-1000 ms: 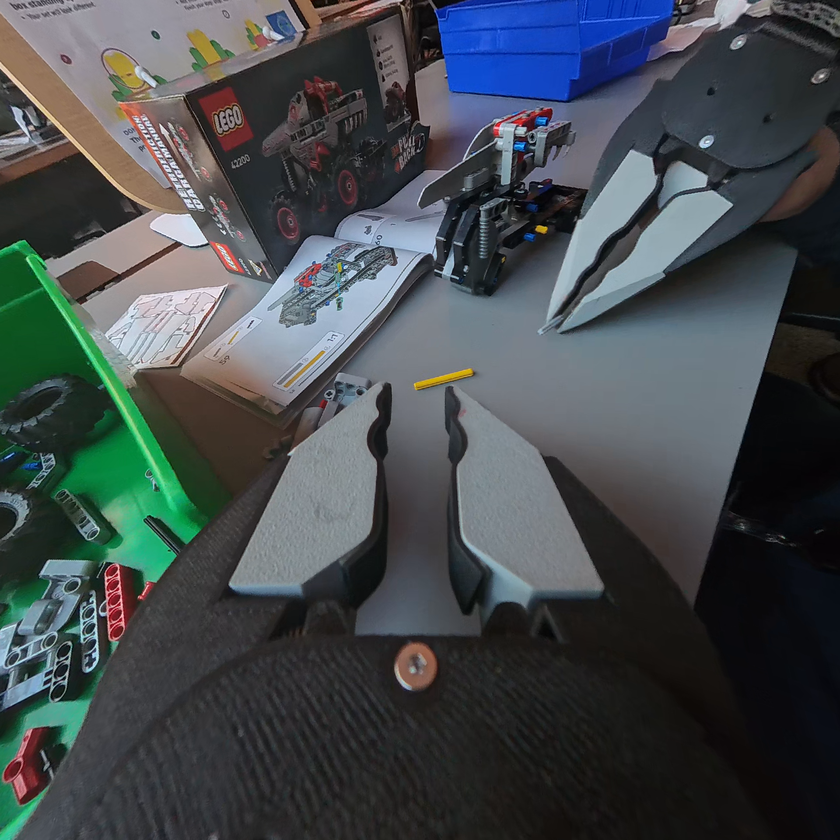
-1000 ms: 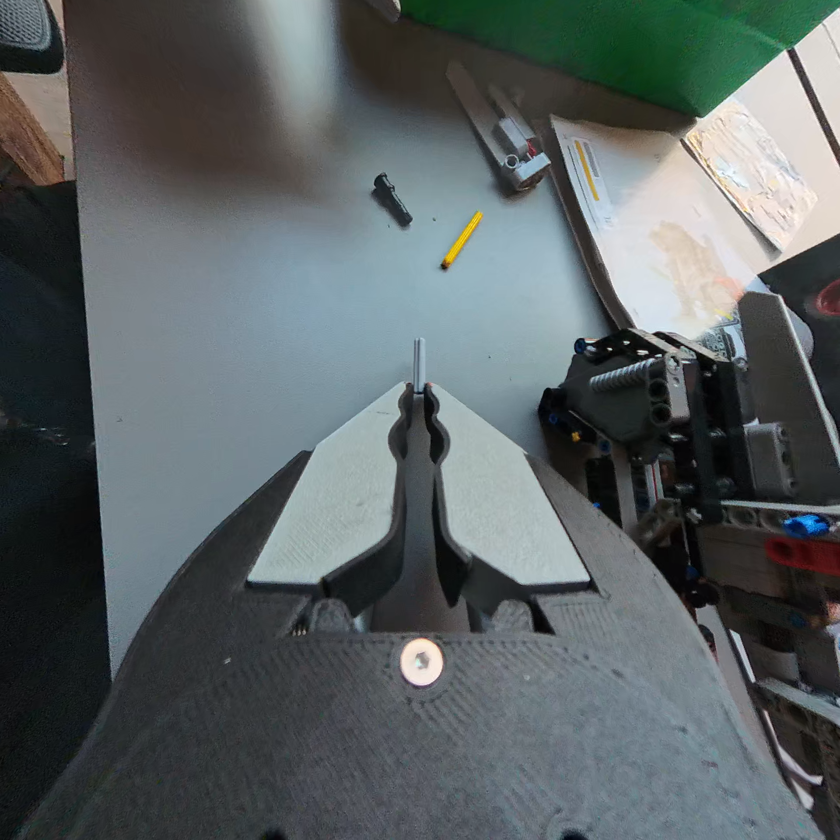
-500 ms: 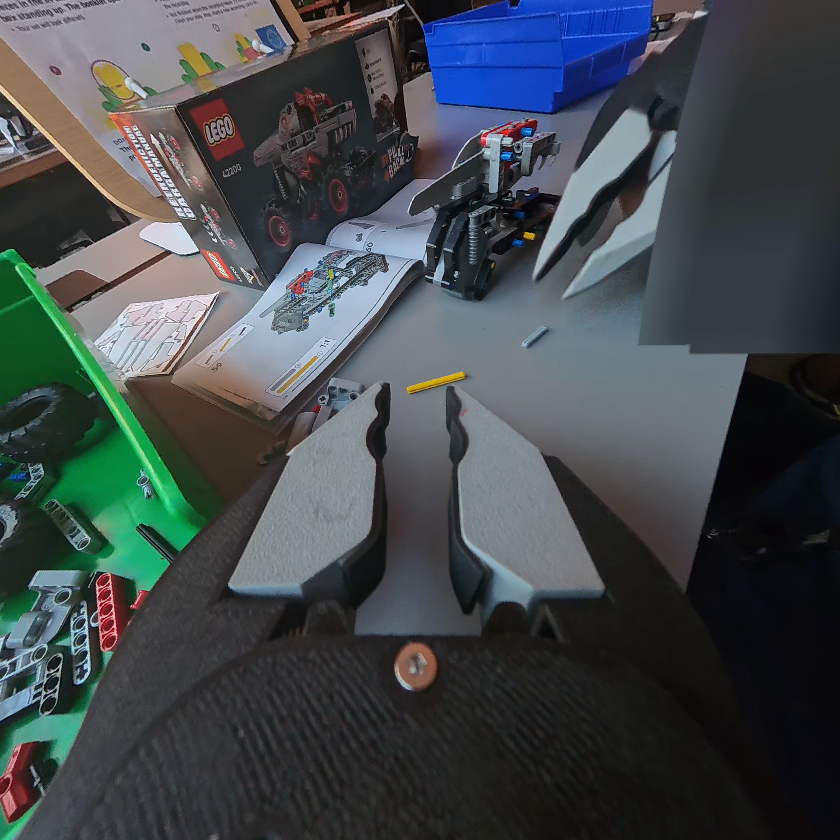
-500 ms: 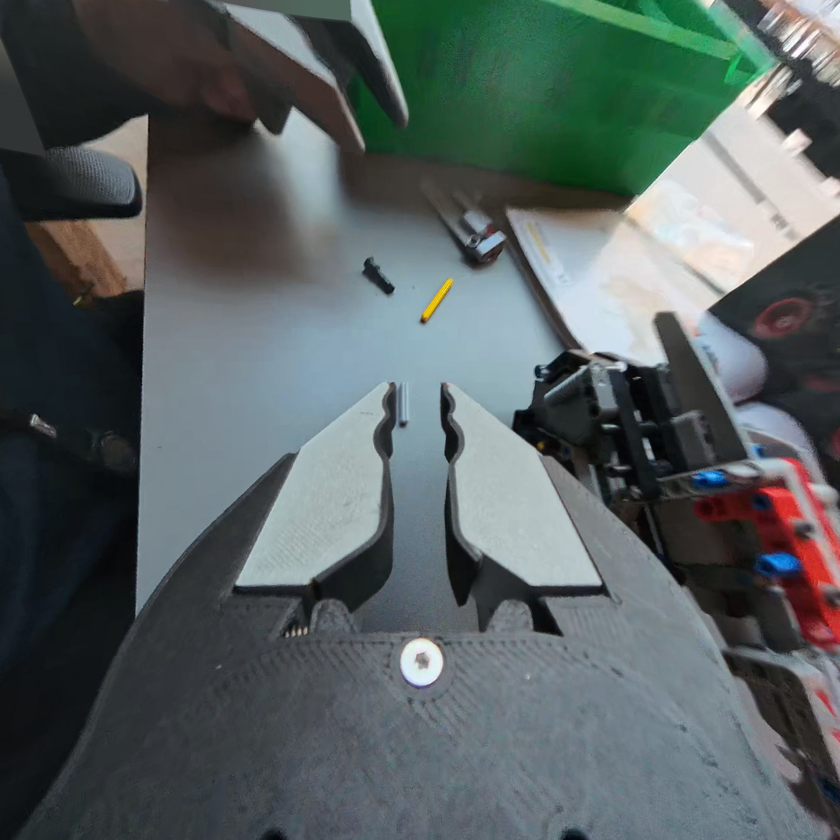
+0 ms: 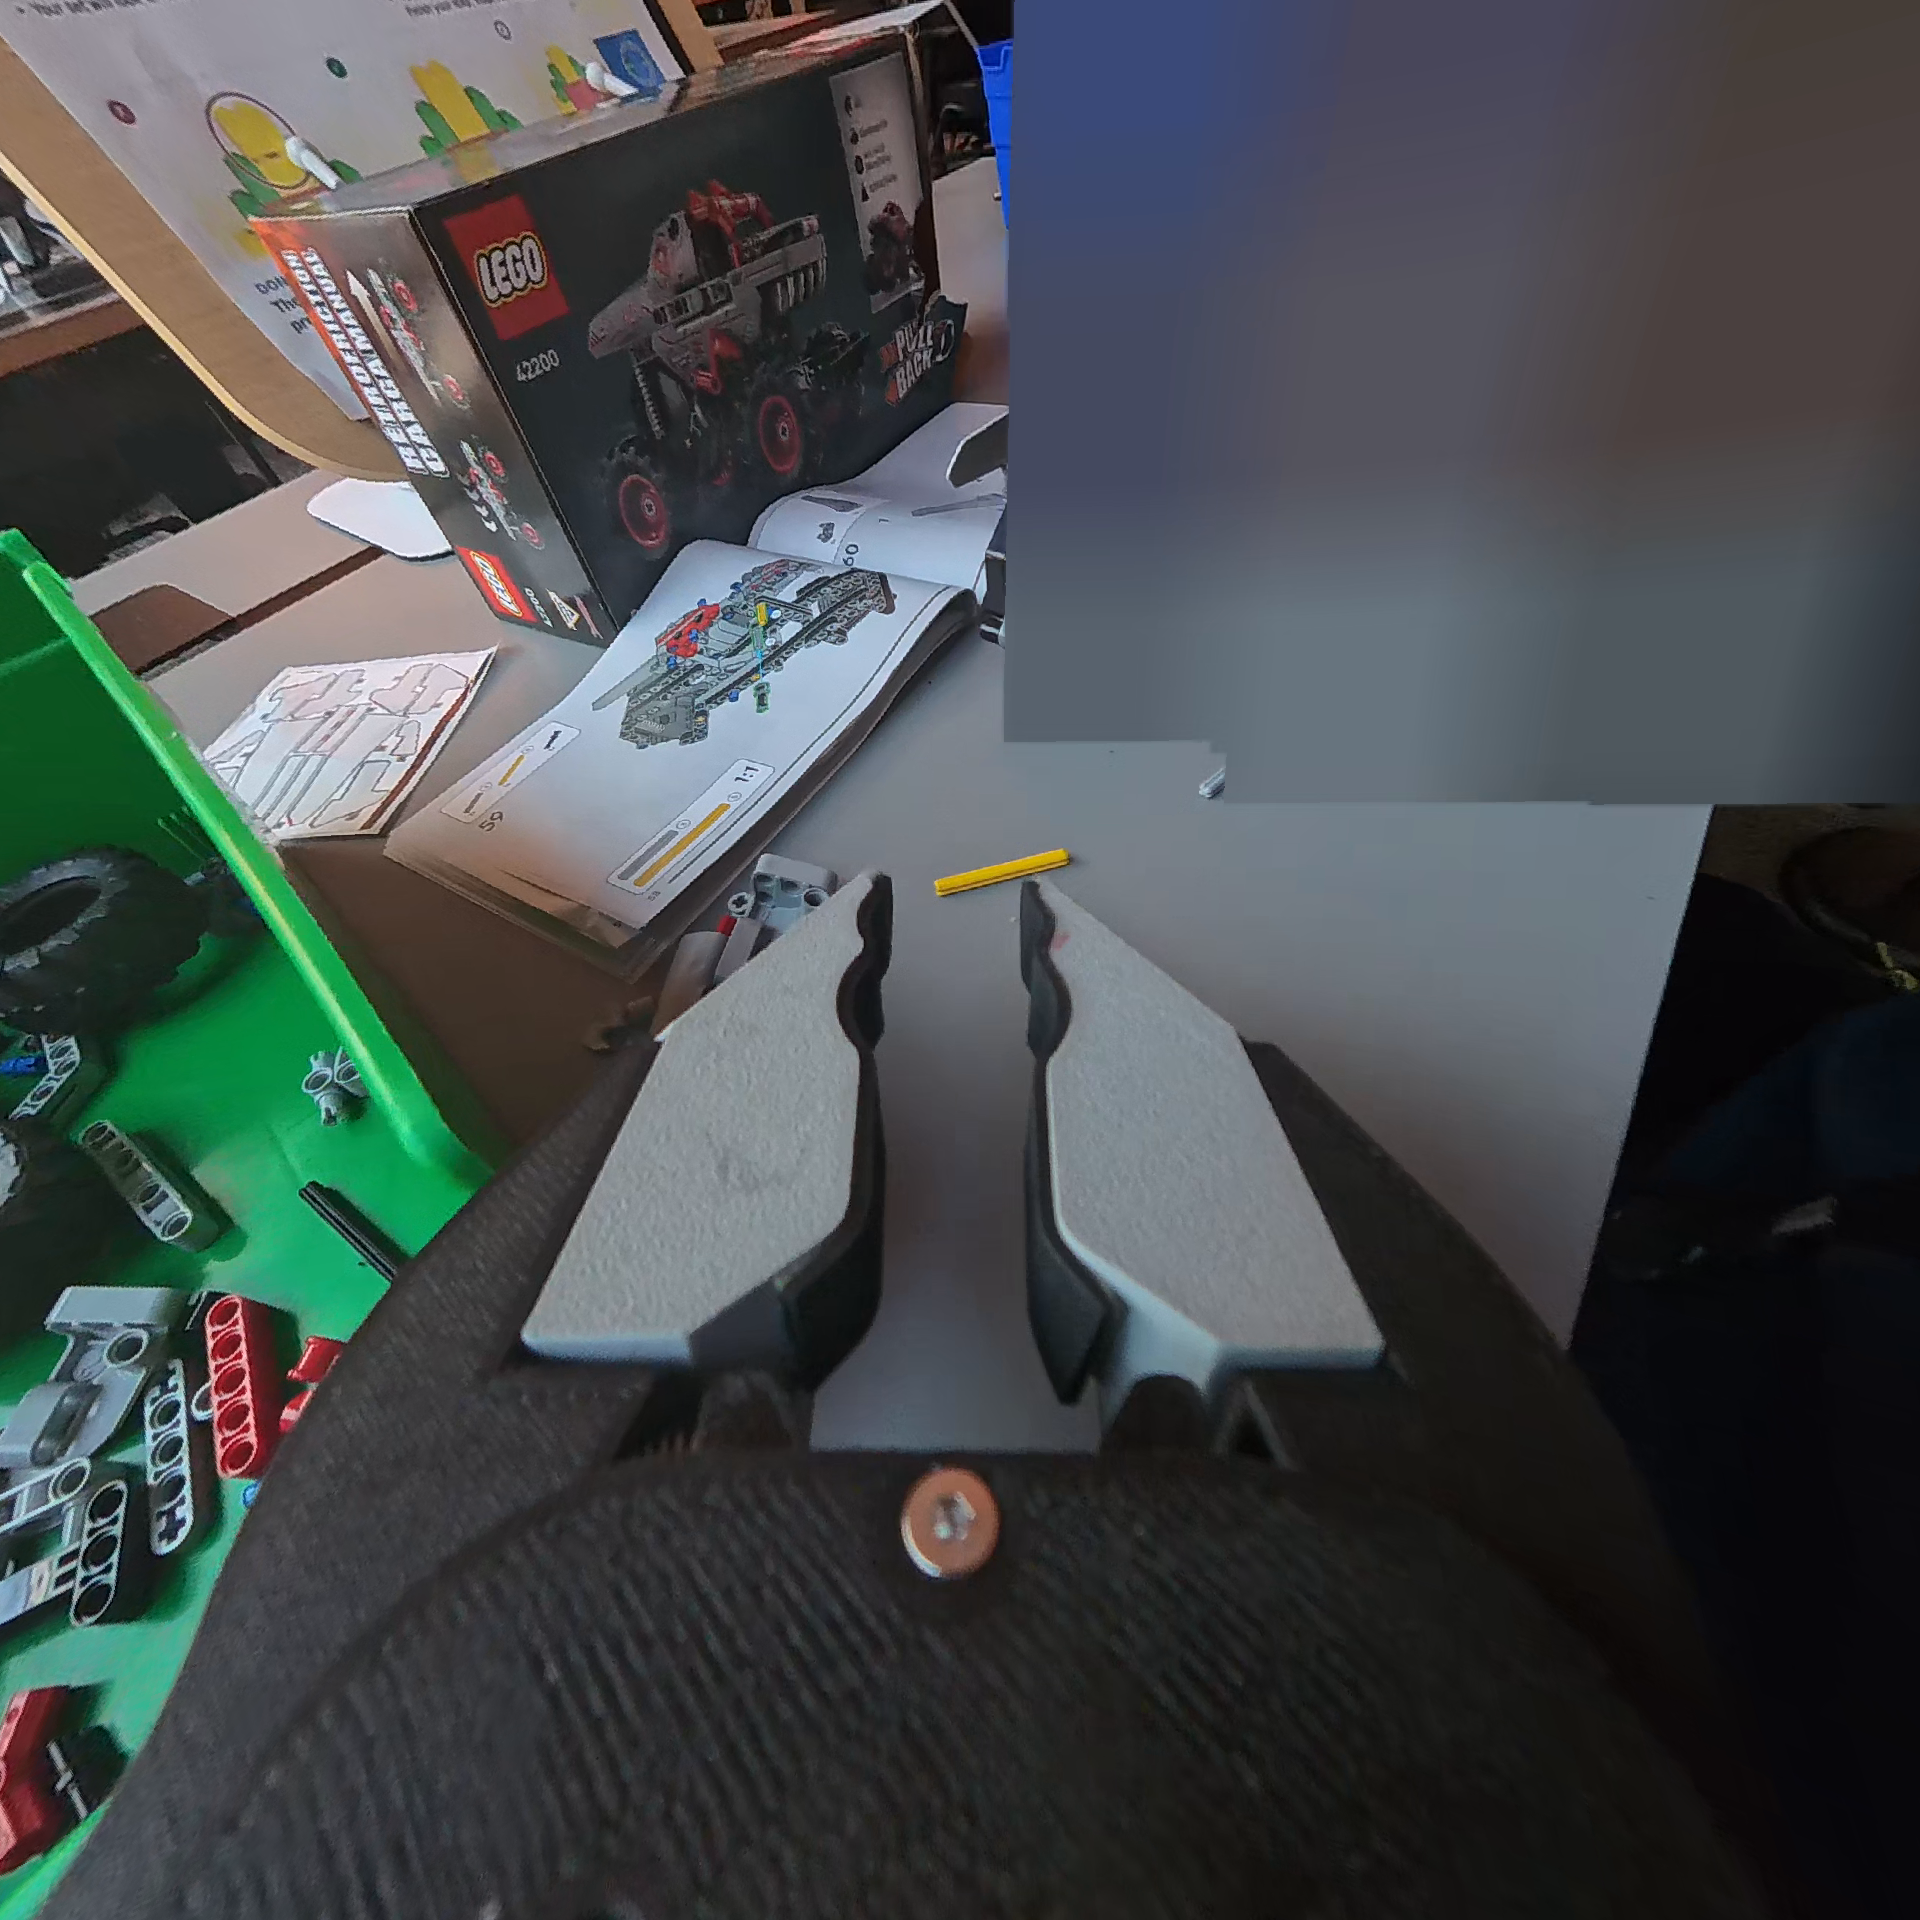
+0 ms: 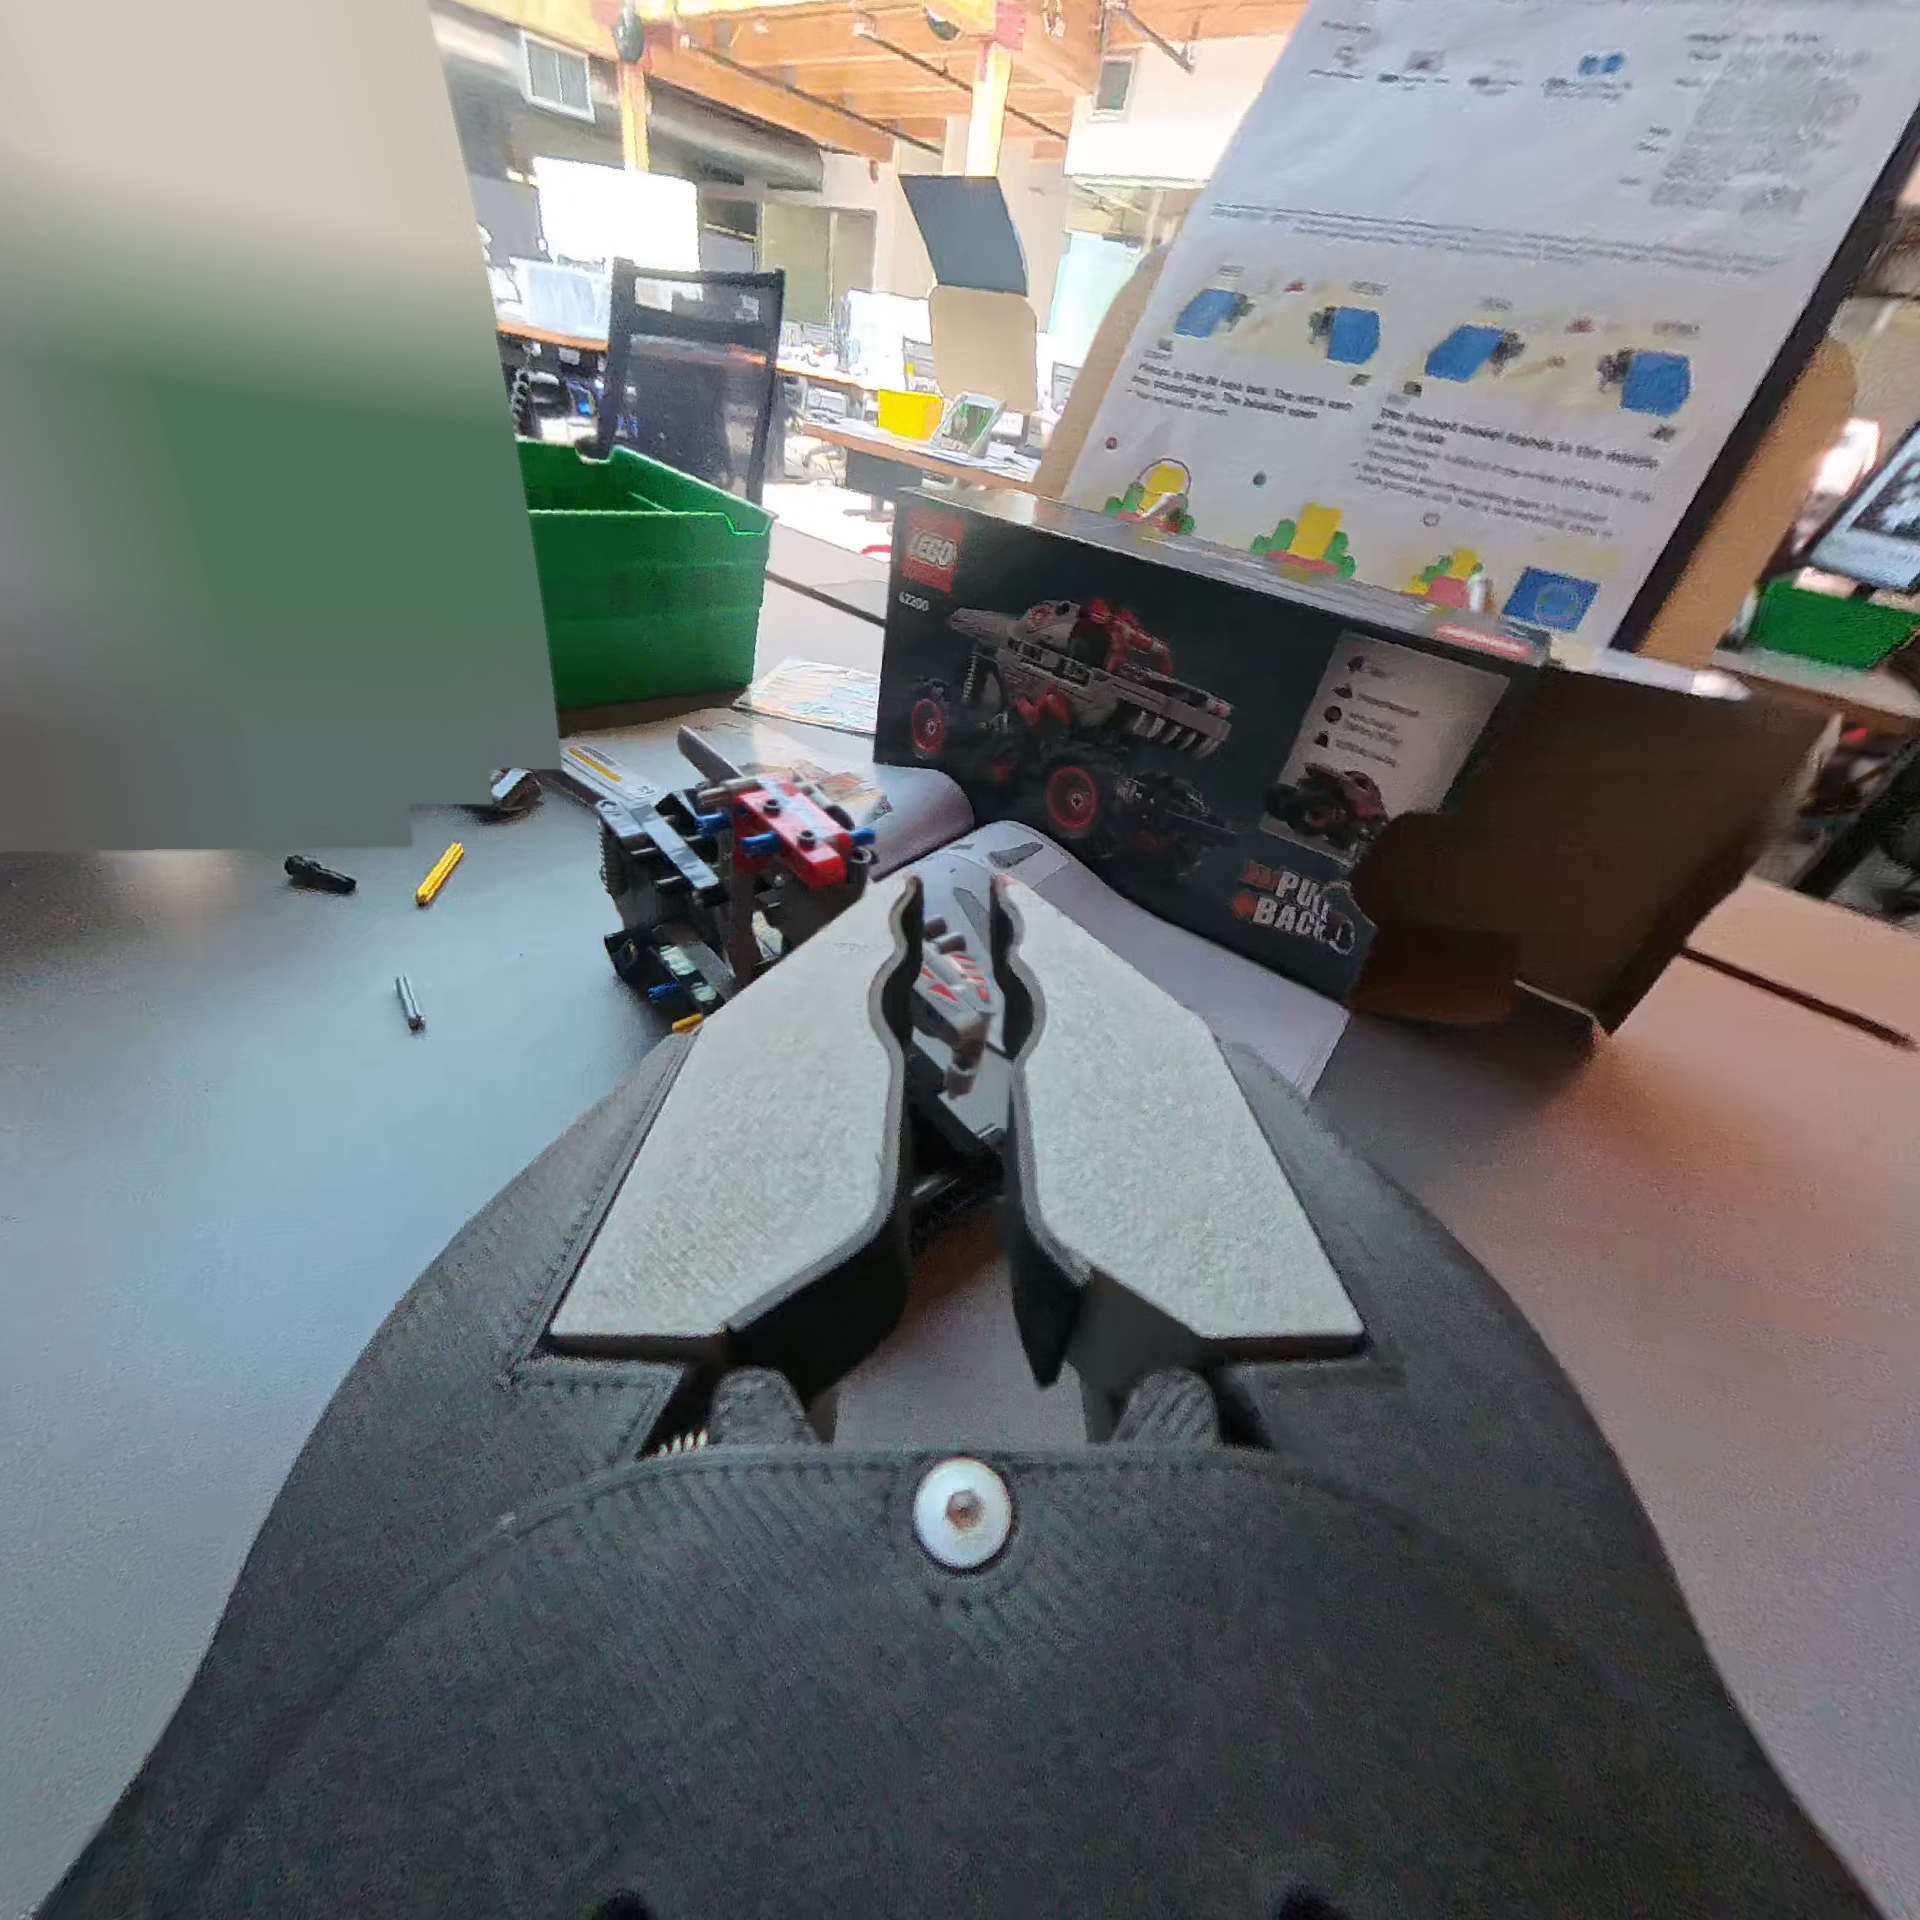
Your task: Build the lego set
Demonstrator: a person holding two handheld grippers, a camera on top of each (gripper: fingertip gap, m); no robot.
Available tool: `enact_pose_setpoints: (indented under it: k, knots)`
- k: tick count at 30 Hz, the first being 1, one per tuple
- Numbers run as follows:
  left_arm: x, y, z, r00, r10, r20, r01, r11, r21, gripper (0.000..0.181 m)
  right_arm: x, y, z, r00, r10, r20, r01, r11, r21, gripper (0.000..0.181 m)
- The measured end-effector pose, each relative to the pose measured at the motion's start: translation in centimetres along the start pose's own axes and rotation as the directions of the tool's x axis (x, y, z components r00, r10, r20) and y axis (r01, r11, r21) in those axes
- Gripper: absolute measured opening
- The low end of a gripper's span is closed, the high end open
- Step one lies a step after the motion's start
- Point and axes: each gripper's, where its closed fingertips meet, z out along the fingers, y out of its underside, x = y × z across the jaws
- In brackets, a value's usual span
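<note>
Since a moment ago I am swinging my right gripper (image 6: 951, 899) off the small grey axle (image 6: 409, 1002), now lying loose on the table (image 6: 208, 1143), toward the half-built truck (image 6: 727, 862), jaws parted around its toothed grey panel, contact unclear. My left gripper (image 5: 954, 899) is hovering spread and empty just short of the yellow axle (image 5: 1000, 871); I judge I am steadying the truck, then closing on an axle.

1. Left wrist view looks steeply down over the grey tabletop (image 5: 1351, 987), close, facing the thin yellow plastic axle (image 5: 1001, 871) and black cardboard set box (image 5: 665, 343).
2. Right wrist view sits low, facing level toward that box (image 6: 1195, 748).
3. Both share axle (image 6: 440, 873), box and green plastic bin (image 5: 208, 831).
</note>
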Motion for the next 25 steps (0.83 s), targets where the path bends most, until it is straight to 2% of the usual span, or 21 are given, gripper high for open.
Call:
enact_pose_setpoints:
  k: [5, 8, 13, 18, 21, 25]
  knots:
    - [0.0, 0.2, 0.1, 1.000, 0.014, 0.015, -0.013, 1.000, -0.014, 0.022, 0.6, 3.3, 0.4, 0.995, 0.086, 0.051, -0.077, 0.984, -0.158, 0.034]
    - [0.1, 0.2, 0.2, 1.000, 0.026, 0.014, -0.026, 1.000, -0.015, 0.022, 0.3, 4.6, 0.4, 0.991, 0.100, 0.089, -0.077, 0.969, -0.236, 0.035]
    - [0.3, -0.5, 0.3, 0.996, 0.067, 0.050, -0.068, 0.998, 0.014, 0.015, 0.8, 4.1, -0.2, 0.991, 0.098, 0.091, -0.078, 0.977, -0.200, 0.028]
    - [4.1, -3.7, 1.8, 0.996, 0.015, -0.088, -0.010, 0.998, 0.063, 0.016, -1.2, 4.6, 0.4, 0.995, -0.050, 0.085, 0.069, 0.967, -0.247, 0.024]
    - [5.6, -6.1, 3.7, 0.988, 0.066, -0.139, -0.061, 0.997, 0.042, 0.027, -2.8, 5.0, 1.2, 0.982, -0.185, 0.048, 0.191, 0.940, -0.282, 0.020]
    - [6.3, -8.9, 7.3, 0.968, 0.156, -0.194, -0.157, 0.988, 0.014, 0.032, -4.1, 4.9, 2.3, 0.957, -0.288, -0.038, 0.261, 0.910, -0.323, 0.021]
